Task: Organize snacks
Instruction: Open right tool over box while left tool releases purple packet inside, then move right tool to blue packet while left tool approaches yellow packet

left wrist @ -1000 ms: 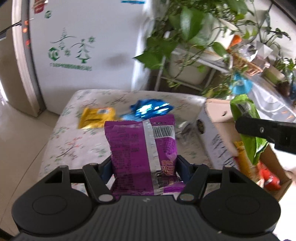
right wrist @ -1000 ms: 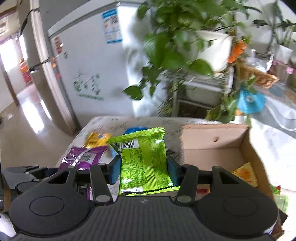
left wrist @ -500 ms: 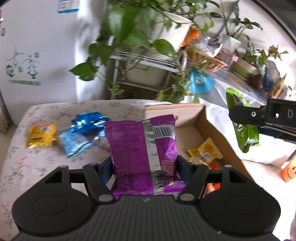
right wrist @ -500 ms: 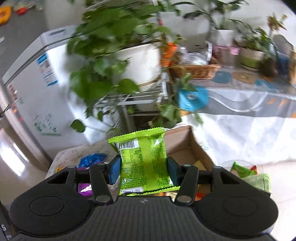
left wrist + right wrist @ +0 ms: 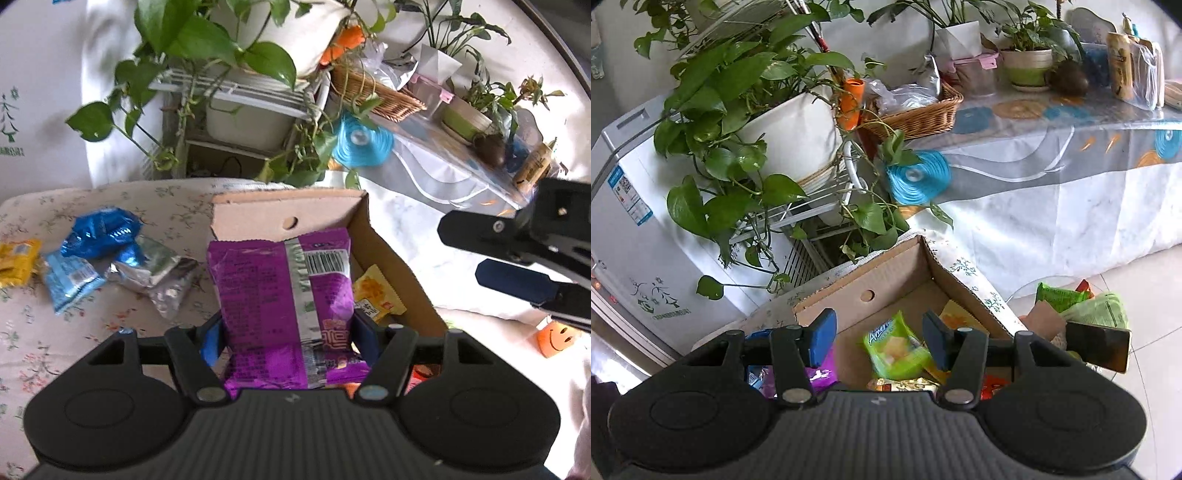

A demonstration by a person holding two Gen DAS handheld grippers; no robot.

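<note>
- My left tool is clamped on a purple snack pack: the blue pads press on both of its sides and it stands upright between them, barcode side toward the camera.
- That purple pack sits in front of and partly over the open cardboard box, which stands on the flower-patterned bench.
- Inside the box, to the right of the purple pack, I see a yellow-orange packet lying on the floor of the box.
- Left of the box on the bench lie loose snacks: a shiny blue pack, a light blue pack just beside it, a silver pack touching them, and a yellow pack at the far left edge.
- My right tool is empty, its two blue pads standing apart with nothing pressed between them.
- Seen through that gap, a green snack pack lies tilted inside the box, among other wrappers I cannot tell apart.
- From the left wrist view the right tool shows at the right edge, beyond the box's right wall, with no pack in it.
- Behind the bench stand a leafy potted plant on a white rack and a wicker basket on a cloth-covered table.
</note>
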